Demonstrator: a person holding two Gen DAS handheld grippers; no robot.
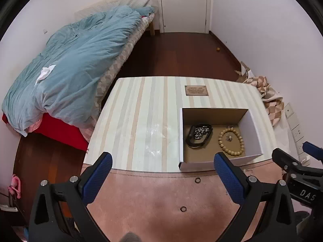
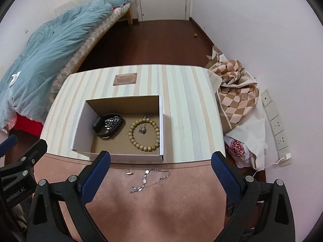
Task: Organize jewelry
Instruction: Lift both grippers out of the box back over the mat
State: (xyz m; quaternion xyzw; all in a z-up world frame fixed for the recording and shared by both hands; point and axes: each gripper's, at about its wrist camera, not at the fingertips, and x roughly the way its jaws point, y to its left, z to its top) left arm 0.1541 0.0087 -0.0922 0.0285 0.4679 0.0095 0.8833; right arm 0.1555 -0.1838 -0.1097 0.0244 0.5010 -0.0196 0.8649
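Observation:
An open white cardboard box (image 1: 252, 129) (image 2: 80, 125) stands on the striped surface. It holds a black band with a metal chain (image 1: 198, 135) (image 2: 108, 126), a wooden bead bracelet (image 1: 231, 142) (image 2: 143, 135) and a small silver charm (image 2: 142, 130). On the pink cloth in front lie two dark rings (image 1: 197, 180) (image 1: 182, 209), a silver chain (image 2: 150, 179) and a small gold piece (image 2: 129, 173). My left gripper (image 1: 163, 173) is open and empty above the rings. My right gripper (image 2: 160, 171) is open and empty above the silver chain.
The striped surface (image 1: 141, 121) carries a brown label (image 1: 196, 90). A bed with a blue duvet (image 1: 66, 66) is to the left. Checked fabric (image 2: 234, 96) and wall sockets (image 2: 277, 125) are to the right. A white door (image 1: 183, 4) is at the back.

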